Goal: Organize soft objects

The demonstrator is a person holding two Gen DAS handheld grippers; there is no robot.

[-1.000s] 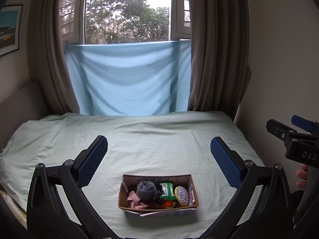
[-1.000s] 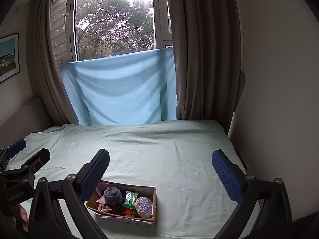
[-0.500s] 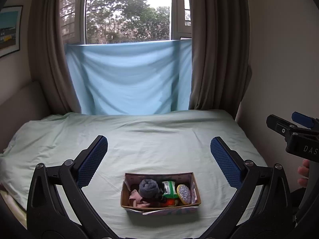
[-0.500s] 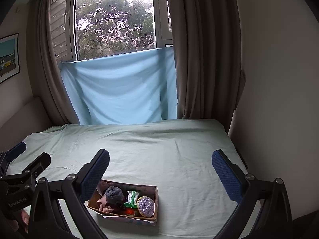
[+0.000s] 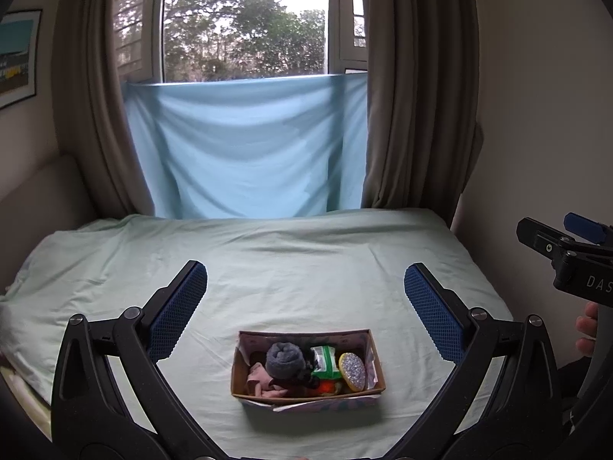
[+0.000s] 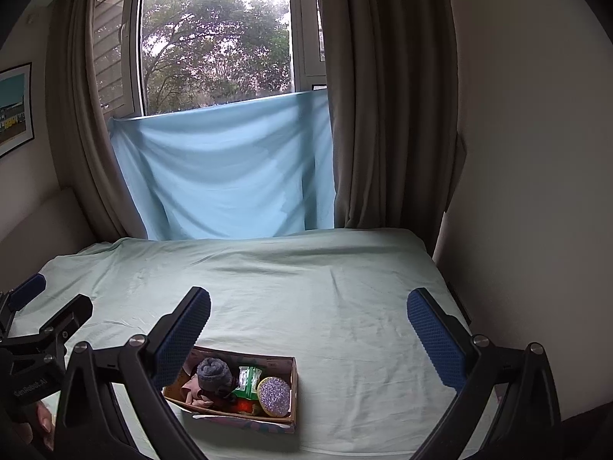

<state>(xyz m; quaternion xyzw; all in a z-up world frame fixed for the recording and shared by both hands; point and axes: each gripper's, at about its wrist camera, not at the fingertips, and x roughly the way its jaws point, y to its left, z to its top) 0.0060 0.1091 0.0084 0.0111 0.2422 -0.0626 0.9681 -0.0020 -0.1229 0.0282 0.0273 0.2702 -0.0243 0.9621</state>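
We held both grippers above the near end of the bed [image 5: 306, 260], each empty. Our left gripper [image 5: 304, 306] stood spread wide, its blue pads framing the cardboard box [image 5: 306, 393] below it. Our right gripper [image 6: 308, 329] was equally wide, with the box low and left beneath its left finger. The box sat on the pale green sheet near the bed's front edge. Inside lay a rolled grey sock [image 5: 284, 358], a pink cloth [image 5: 258, 381], a green packet [image 5: 323, 362] and a glittery round sponge [image 5: 351, 371], packed close together.
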